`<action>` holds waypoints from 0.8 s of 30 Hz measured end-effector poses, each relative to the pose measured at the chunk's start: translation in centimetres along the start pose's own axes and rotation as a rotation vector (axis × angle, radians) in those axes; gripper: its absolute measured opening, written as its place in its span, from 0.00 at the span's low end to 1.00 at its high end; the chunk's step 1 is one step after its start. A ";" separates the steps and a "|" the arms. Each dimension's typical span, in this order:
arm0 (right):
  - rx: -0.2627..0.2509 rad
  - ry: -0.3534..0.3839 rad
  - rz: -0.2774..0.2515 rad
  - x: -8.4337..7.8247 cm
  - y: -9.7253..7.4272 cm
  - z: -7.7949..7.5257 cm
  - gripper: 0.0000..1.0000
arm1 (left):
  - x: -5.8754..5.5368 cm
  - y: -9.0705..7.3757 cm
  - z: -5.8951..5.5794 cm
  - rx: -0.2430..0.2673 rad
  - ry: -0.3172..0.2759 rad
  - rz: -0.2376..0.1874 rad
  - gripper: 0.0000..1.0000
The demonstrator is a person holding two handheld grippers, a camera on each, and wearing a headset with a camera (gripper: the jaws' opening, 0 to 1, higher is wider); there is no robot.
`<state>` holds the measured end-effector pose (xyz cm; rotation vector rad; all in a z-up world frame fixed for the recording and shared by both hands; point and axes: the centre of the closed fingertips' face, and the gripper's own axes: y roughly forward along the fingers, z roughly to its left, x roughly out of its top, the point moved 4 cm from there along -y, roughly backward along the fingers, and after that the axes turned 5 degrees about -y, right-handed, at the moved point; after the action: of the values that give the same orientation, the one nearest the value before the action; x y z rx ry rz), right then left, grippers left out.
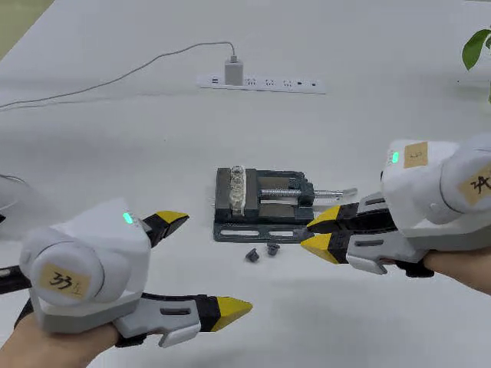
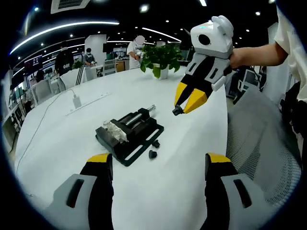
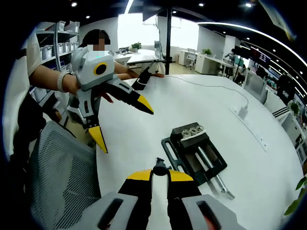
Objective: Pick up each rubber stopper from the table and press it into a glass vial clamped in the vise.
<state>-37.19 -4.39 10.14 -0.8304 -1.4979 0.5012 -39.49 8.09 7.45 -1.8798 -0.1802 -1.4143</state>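
Note:
A black vise (image 1: 268, 205) stands mid-table with several glass vials (image 1: 237, 188) clamped in a row at its left jaw. Two dark rubber stoppers (image 1: 252, 254) (image 1: 272, 248) lie loose just in front of it. My right gripper (image 1: 318, 230) hovers to the vise's right, its jaws close together on a small dark rubber stopper (image 3: 159, 167) at the tips. My left gripper (image 1: 201, 263) hangs at the lower left, wide open with nothing in it. The left gripper view has the vise (image 2: 129, 134), the loose stoppers (image 2: 152, 154) and the right gripper (image 2: 178, 110) above them.
A white power strip (image 1: 261, 82) with a charger and a long cable lies at the far side of the table. A plant leaf (image 1: 476, 46) shows at the top right. A mesh chair (image 3: 57, 177) stands by the table's edge.

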 end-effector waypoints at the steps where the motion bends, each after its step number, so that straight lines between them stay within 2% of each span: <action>1: 0.013 -0.013 0.012 0.0 0.0 0.2 0.07 | 0.1 0.2 -0.3 -0.014 0.018 0.003 0.76; 4: 0.051 -0.040 0.030 0.3 -0.1 0.6 0.07 | 0.3 0.7 -0.9 -0.044 0.065 0.021 0.72; 13: 0.137 -0.155 0.101 1.2 0.0 1.9 0.07 | 1.5 1.8 -2.7 -0.115 0.188 0.016 0.55; 15: 0.160 -0.170 0.111 1.3 0.2 2.3 0.07 | 1.7 2.1 -3.1 -0.129 0.229 0.023 0.49; 24: 0.214 -0.193 0.160 1.2 0.7 2.9 0.07 | 2.0 3.0 -4.6 -0.190 0.336 0.052 0.31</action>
<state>-39.85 -2.56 10.04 -0.7527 -1.5279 0.8659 -40.71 2.46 8.17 -1.7464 0.1719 -1.7349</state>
